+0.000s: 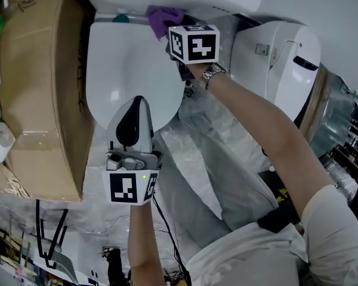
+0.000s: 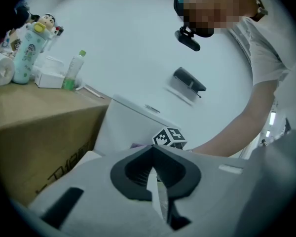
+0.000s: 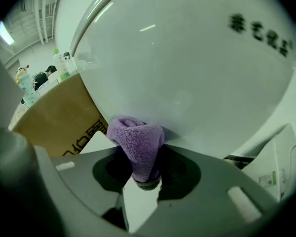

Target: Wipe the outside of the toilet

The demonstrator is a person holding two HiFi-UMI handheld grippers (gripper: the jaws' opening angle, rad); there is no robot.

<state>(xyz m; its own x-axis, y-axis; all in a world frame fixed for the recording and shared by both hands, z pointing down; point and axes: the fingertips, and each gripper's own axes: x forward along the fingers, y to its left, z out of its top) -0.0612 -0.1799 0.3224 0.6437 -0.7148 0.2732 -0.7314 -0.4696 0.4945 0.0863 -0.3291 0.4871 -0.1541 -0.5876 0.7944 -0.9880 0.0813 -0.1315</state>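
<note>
Closest to the lens was the person's white sleeve (image 1: 340, 219), with the bare forearm running from it to the far side of the scene. Below it, nearer the middle, the left gripper (image 1: 138, 101) hovered over the near tip of the toilet (image 1: 101, 100) lid (image 1: 122, 58), its jaws brought together on nothing and taking no part in the work.

At the far end, the right gripper (image 1: 167, 30) had its jaws clenched on a purple cloth (image 1: 163, 16). The wad stuck out past the jaw tips and touched the toilet where the curved front of the tank (image 3: 197, 68) met the flat ledge behind the lid. The step in hand looked like wiping that far seam at the foot of the tank.

The toilet's long axis ran near to far, with the rounded front of the lid pointing near, toward the person, and the tank across the far end. The cloth's long axis lay along the jaws, pointing far and slightly left.

The next move probably called for dragging the cloth sideways along the seam with steady pressure, then working onto the tank face or down the sides. A cardboard box (image 1: 42, 88) stood just beside the toilet on the left, leaving little room there, while a second white unit (image 1: 286, 58) stood at the right.
</note>
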